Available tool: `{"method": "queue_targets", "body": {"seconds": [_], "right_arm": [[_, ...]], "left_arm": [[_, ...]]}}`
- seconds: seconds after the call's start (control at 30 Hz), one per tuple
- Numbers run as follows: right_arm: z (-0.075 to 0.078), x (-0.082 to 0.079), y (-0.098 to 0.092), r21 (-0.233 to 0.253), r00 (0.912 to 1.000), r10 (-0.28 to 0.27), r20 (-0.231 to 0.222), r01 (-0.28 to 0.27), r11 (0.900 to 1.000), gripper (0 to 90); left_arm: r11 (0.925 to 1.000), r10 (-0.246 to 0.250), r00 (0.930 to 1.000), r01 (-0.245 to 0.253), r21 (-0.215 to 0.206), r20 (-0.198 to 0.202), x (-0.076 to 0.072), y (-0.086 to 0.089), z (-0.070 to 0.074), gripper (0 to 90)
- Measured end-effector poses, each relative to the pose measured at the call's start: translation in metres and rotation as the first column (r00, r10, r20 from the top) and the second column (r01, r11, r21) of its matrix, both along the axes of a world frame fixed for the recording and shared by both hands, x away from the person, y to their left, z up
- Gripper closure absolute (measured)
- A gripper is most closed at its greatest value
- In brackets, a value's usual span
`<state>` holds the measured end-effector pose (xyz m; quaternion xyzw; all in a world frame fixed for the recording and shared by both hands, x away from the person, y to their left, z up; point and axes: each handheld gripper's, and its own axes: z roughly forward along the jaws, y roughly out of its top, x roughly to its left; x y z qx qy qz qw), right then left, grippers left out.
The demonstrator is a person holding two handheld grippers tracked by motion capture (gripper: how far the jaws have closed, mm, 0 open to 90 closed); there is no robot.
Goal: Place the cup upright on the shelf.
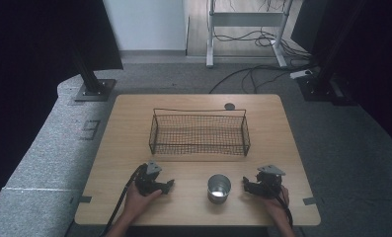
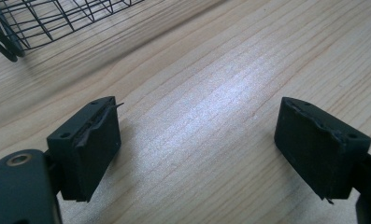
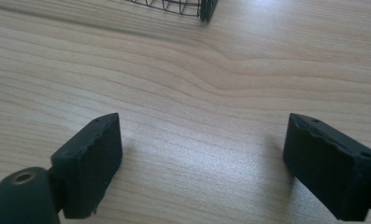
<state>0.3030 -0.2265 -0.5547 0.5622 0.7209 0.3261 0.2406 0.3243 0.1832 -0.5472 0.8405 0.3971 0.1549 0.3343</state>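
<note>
Metal cup (image 1: 218, 188) stands upright between left claw (image 1: 170, 184) and right claw (image 1: 245, 183) (both released, touching nothing).

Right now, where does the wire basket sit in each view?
High view: wire basket at table centre, beyond the metal cup.
Left gripper view: its corner at top left, beyond the open left claw.
Right gripper view: its corner at the top edge.
Shared landmark: wooden table.
</note>
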Motion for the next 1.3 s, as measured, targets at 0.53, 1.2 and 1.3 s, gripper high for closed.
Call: {"method": "queue_targets", "body": {"seconds": [0.53, 1.2, 1.3], "right_arm": [[0.013, -0.009, -0.002, 0.03, 0.9969, 0.045, 0.065, -0.047, 0.998, 12.3], [0.039, -0.028, 0.0, 0.098, 0.9862, 0.087, 0.141, -0.102, 0.99, 14.0], [0.044, -0.032, 0.004, 0.101, 0.9828, 0.103, 0.153, -0.119, 0.988, 14.0]], "left_arm": [[1.0, 0.0, 1.0, 0.0, 0.0, 0.0, 0.0, 0.0, 0.0, 14.4], [1.0, 0.0, 1.0, 0.0, 0.0, 0.0, 0.0, 0.0, 0.0, 14.4], [1.0, 0.0, 1.0, 0.0, 0.0, 0.0, 0.0, 0.0, 0.0, 14.4]]}}
